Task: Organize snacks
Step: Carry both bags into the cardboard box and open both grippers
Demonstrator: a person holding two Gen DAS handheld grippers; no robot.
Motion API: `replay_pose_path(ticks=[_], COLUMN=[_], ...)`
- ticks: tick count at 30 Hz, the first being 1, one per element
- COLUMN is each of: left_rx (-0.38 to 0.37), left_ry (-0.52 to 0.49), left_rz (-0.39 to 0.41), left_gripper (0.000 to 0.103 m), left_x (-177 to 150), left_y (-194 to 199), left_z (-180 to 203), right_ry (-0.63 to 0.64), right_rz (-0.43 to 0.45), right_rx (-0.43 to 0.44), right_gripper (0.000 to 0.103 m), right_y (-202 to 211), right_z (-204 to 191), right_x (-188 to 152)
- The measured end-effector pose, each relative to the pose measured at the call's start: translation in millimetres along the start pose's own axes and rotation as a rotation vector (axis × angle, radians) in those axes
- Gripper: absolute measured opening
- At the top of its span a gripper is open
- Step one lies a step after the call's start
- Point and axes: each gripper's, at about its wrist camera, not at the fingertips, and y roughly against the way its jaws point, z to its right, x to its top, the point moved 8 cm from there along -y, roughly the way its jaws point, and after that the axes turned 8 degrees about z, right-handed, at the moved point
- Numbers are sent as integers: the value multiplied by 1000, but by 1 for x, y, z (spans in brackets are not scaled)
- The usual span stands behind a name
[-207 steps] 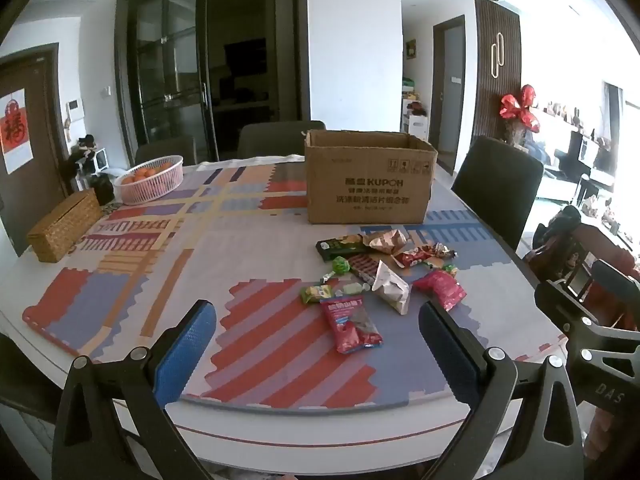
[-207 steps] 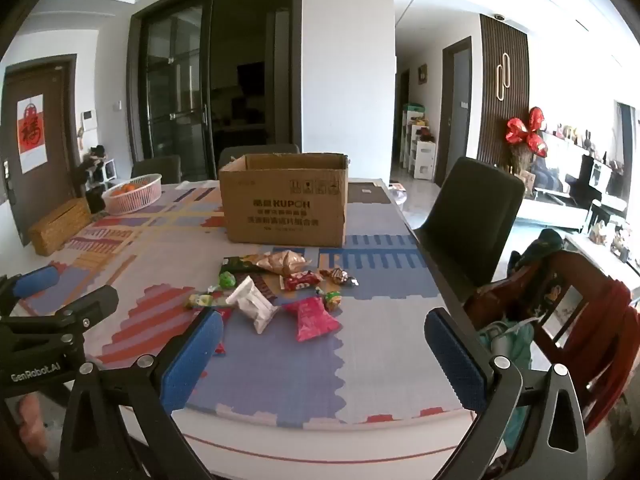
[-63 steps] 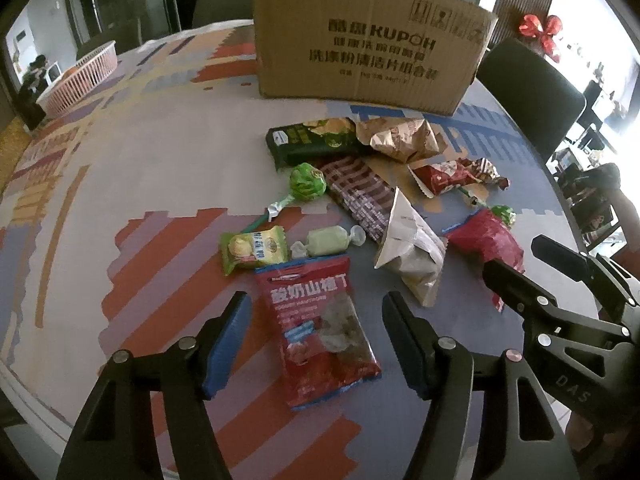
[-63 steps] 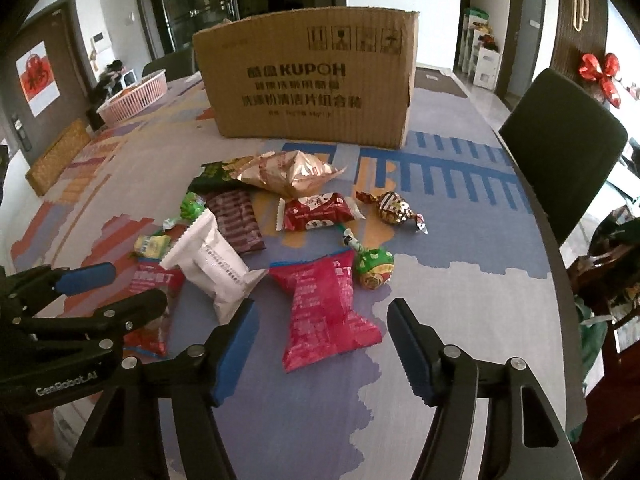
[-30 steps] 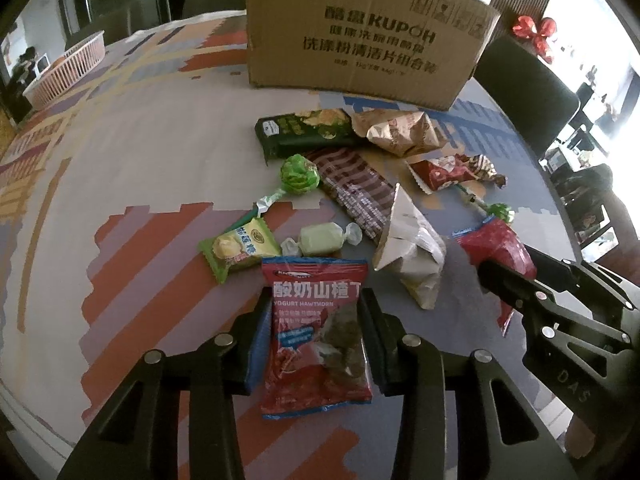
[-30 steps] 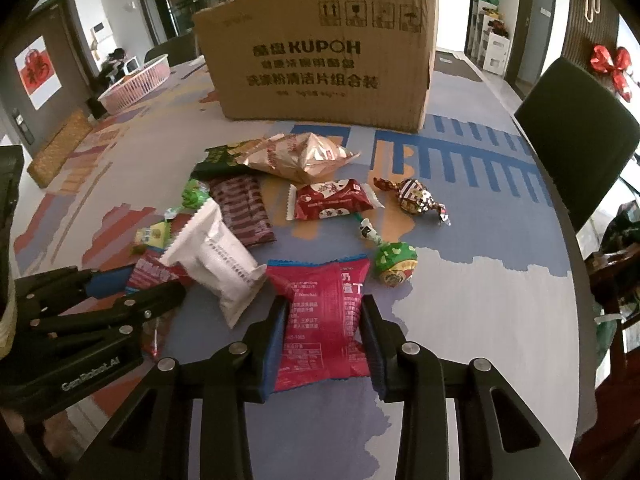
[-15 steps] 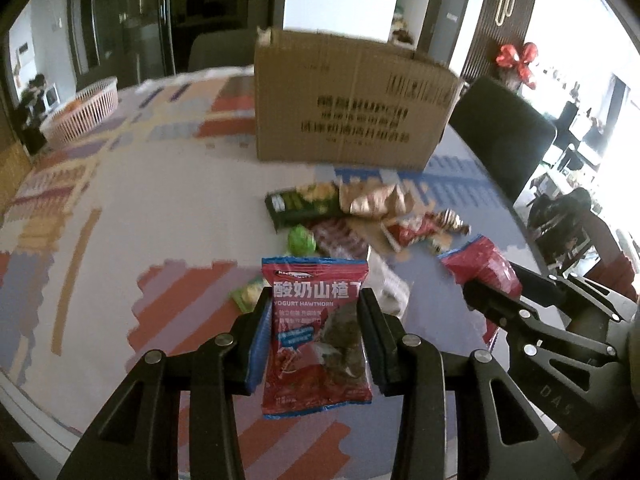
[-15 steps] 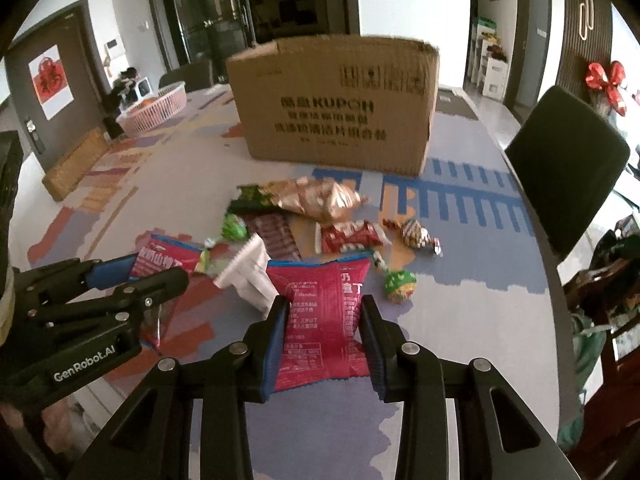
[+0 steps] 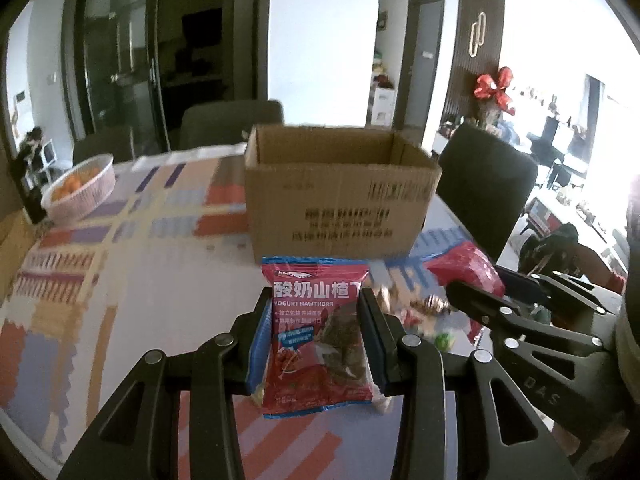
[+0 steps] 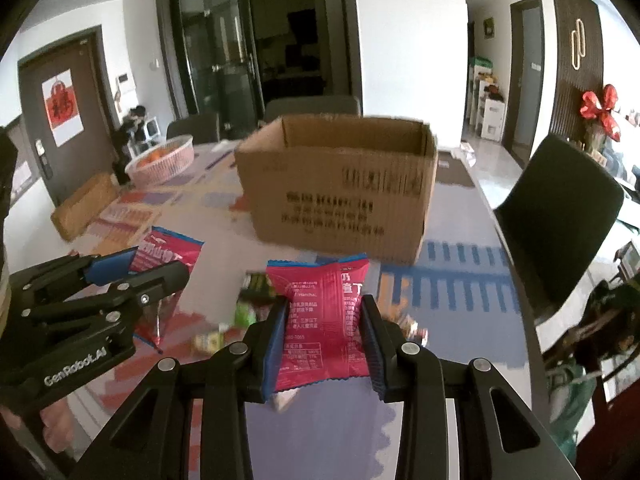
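The left gripper point(image 9: 316, 336) pinched a red packet marked "Yogurt Hawthorn" point(image 9: 318, 332) between its two blue-padded fingers, which pressed against the packet's left and right edges. The packet stood upright in the grip, raised clear of the table point(image 9: 120, 280), with its top edge overlapping the lower front of the cardboard box point(image 9: 340, 204) in the left wrist view. The right gripper point(image 10: 323, 328) likewise clamped a second red snack packet point(image 10: 320, 316), back side showing its small printed text, fingers squeezing it from both sides so that it bulged a little between them. That packet too hung in the air above the table.

The cardboard box stood open at the top toward the far edge of the table, on the patterned mat point(image 10: 460, 280). Between the grippers and the box a scatter of loose snacks point(image 10: 248, 312) lay on the mat, blurred; green and yellow wrappers showed, but the single pieces could not be told apart. In the right wrist view the left gripper appeared at the left side with its red packet point(image 10: 168, 256) sticking out past the fingers.

A pink basket of oranges point(image 9: 78, 188) sat near the table's far left edge, and a woven brown box point(image 10: 86, 204) lay just in front of it. Dark chairs point(image 10: 560, 216) stood around the table.
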Motion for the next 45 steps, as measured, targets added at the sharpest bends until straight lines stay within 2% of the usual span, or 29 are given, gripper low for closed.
replay_pose_path(ticks=[7, 13, 20, 30, 39, 45], left_rx=[-64, -59, -61, -64, -58, -52], left_ry=[9, -23, -49, -71, -64, -33], left_rz=[53, 121, 134, 26, -80, -121], left_gripper=[41, 41, 41, 41, 41, 41], left_x=[46, 94, 130, 152, 154, 149], left_y=[-7, -16, -38, -97, -146, -170], left_z=[-2, -3, -5, -8, -15, -24], right_ry=[-4, -7, -14, 20, -16, -2], right_rz=[77, 135, 165, 143, 28, -4], right_rx=[-19, -13, -7, -55, -45, -57], right_gripper=[36, 36, 36, 36, 36, 36], right_y=[-10, -18, -34, -66, -110, -129], right_z=[6, 8, 14, 21, 38, 47], right_x=[39, 79, 122, 156, 151, 149])
